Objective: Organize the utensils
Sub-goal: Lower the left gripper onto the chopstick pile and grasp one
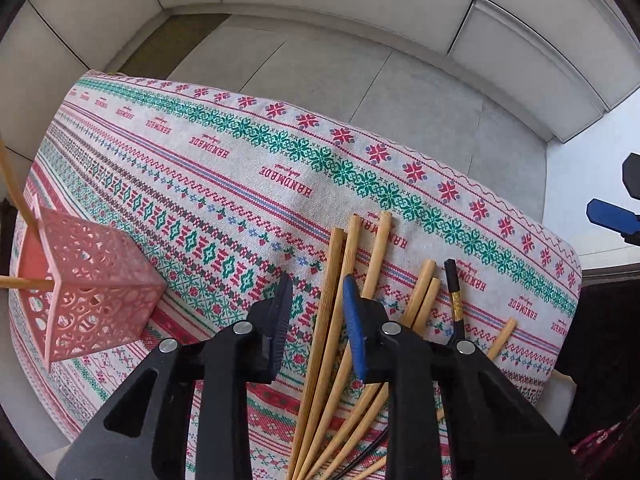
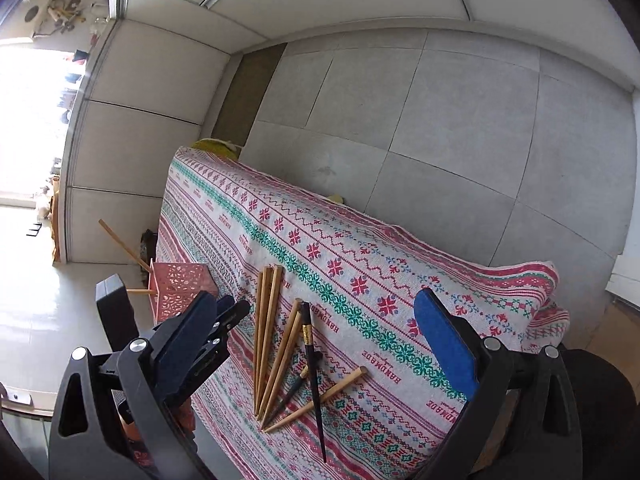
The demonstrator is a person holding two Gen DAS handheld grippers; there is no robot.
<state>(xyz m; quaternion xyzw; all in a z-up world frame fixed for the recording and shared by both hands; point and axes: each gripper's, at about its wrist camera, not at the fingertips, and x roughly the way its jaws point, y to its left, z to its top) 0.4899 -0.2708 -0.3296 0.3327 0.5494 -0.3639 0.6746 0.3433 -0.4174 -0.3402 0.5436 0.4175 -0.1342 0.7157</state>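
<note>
Left claw [image 1: 316,320] (jaws apart, straddling two bamboo chopsticks [image 1: 328,320]) may pinch both together, since they lie touching between its fingers.

Daylight floods both fisheye views — the right wrist's upper left is blown out to white glare. Edges bend strongly, corners go black, shadows stay soft, and focus holds fairly sharp.

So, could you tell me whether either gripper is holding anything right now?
Neither holds anything. The left gripper straddles the upper half of two wooden chopsticks without pinching them; the right gripper is wide open above the table.
</note>
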